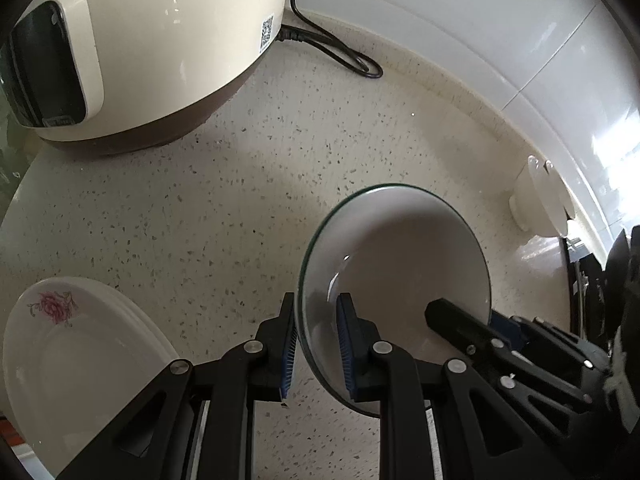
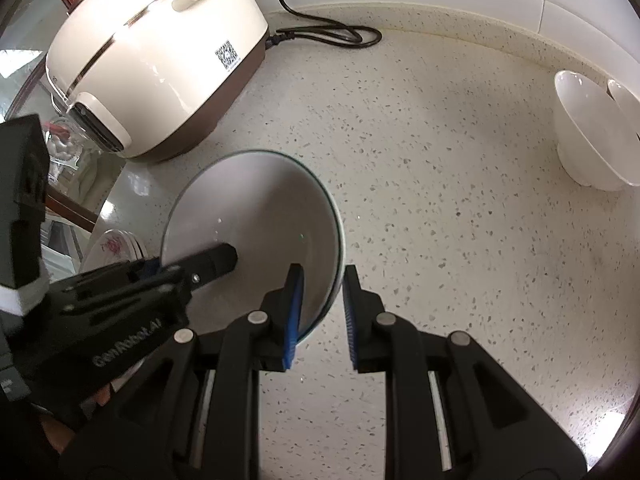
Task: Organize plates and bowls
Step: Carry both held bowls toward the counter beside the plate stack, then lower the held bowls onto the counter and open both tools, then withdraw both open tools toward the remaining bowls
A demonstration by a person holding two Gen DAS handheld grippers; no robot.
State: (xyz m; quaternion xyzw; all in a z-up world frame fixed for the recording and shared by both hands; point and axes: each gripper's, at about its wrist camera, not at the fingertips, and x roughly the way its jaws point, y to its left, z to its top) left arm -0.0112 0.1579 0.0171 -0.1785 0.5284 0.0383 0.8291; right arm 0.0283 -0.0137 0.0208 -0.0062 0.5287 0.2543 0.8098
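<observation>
A white bowl with a dark green rim (image 1: pixel 400 256) (image 2: pixel 256 216) is held above the speckled counter by both grippers. My left gripper (image 1: pixel 318 344) is shut on its left rim, one finger inside, one outside. My right gripper (image 2: pixel 320 316) straddles the bowl's right rim with a visible gap between the outer pad and the bowl. A stack of white plates with a pink flower (image 1: pixel 76 356) (image 2: pixel 114 248) sits at the counter's left edge. White bowls (image 1: pixel 540 204) (image 2: pixel 588 128) stand by the back wall at the right.
A cream rice cooker (image 1: pixel 140 52) (image 2: pixel 156 60) stands at the back left, its black cord (image 1: pixel 336 48) (image 2: pixel 324 32) looping on the counter (image 1: pixel 240 200) (image 2: pixel 460 200). A white tiled wall runs behind. A dark stove edge (image 1: pixel 580 272) lies at the right.
</observation>
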